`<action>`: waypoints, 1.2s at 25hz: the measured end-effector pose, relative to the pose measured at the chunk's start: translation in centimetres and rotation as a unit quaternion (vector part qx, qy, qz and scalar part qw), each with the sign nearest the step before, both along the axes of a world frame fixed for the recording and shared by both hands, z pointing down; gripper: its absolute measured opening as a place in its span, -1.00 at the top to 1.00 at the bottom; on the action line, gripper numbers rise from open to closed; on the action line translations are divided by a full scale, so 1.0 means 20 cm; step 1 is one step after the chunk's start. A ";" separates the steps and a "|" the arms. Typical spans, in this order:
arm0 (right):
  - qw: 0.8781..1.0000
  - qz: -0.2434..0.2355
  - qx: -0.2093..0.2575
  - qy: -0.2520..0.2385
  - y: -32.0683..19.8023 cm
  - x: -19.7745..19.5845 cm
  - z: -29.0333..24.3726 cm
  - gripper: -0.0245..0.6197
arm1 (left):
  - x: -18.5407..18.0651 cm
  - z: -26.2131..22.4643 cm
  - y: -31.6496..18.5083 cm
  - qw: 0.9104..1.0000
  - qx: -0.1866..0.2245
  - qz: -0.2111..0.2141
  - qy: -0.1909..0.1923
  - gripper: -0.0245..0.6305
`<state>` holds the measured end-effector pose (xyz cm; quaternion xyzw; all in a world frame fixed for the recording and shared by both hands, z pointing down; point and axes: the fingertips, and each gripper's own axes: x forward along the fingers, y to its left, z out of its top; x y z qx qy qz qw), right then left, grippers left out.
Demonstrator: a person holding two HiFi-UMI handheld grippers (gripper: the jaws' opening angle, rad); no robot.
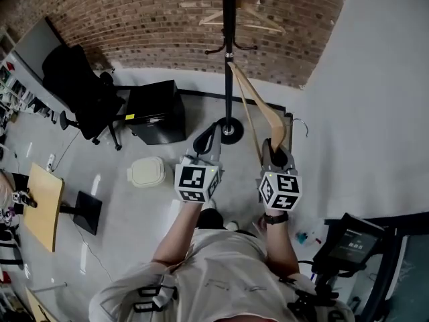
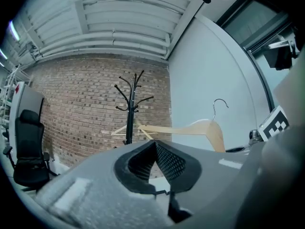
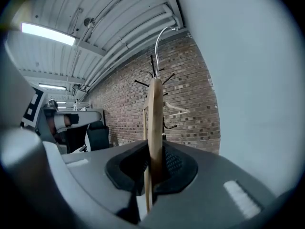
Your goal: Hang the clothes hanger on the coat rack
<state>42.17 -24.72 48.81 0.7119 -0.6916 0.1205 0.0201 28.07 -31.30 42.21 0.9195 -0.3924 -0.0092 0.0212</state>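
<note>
- A light wooden worktop (image 1: 44, 205) sits at the far left of the head view, with a black office chair (image 1: 82, 91) farther off by the brick wall (image 1: 154, 19).
- A black cabinet (image 1: 156, 111) stands on the floor right of the chair, and a white lidded tub (image 1: 147, 172) lies nearer, just left of the left gripper.
- The left gripper (image 1: 206, 138) is held out level towards the rack. Its jaws are closed together with nothing between them.
- The coat rack (image 1: 229, 59) stands ahead, between the two grippers, its round base on the floor. A second wooden hanger (image 1: 249, 20) already hangs on its upper prongs.
- The clothes hanger (image 1: 271, 121) is pale wood and rises out of the right gripper. Its far tip lies close by the rack's pole — whether it touches cannot be told — and its metal hook (image 1: 301, 124) points away towards the white wall (image 1: 375, 79).
- The right gripper (image 1: 276, 151) has its jaws clamped on the hanger's wooden arm — seen edge-on in its own view.
</note>
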 end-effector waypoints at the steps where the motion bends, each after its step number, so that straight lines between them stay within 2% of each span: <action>1: 1.000 -0.005 0.000 -0.001 -0.04 -0.01 0.01 0.81 | 0.01 0.00 -0.03 1.000 -0.001 0.002 0.000 0.93; 6: 1.000 -0.019 -0.004 0.011 -0.26 0.01 0.07 0.81 | 0.15 0.04 -0.24 0.999 -0.007 0.042 0.019 0.93; 9: 1.000 -0.014 -0.004 0.017 -0.46 0.08 0.07 0.81 | 0.23 0.04 -0.43 0.999 0.017 0.051 0.006 0.93; 11: 0.999 -0.021 -0.002 0.035 -0.61 0.10 0.03 0.81 | 0.25 0.04 -0.61 0.999 0.029 0.042 -0.006 0.93; 15: 0.995 -0.051 -0.002 0.086 -0.92 0.13 -0.07 0.81 | 0.24 -0.08 -0.96 0.999 0.030 0.033 0.027 0.93; 19: 0.993 -0.076 -0.004 0.095 -1.21 0.11 -0.10 0.81 | 0.23 -0.18 -1.20 0.998 0.045 0.031 0.042 0.93; 24: 0.987 -0.132 -0.001 0.093 -1.44 0.02 -0.09 0.81 | 0.16 -0.21 -1.42 0.998 0.043 0.005 0.048 0.93; 30: 0.978 -0.180 -0.017 0.102 -1.60 0.17 -0.08 0.81 | 0.17 -0.26 -1.59 0.998 0.047 -0.025 0.045 0.93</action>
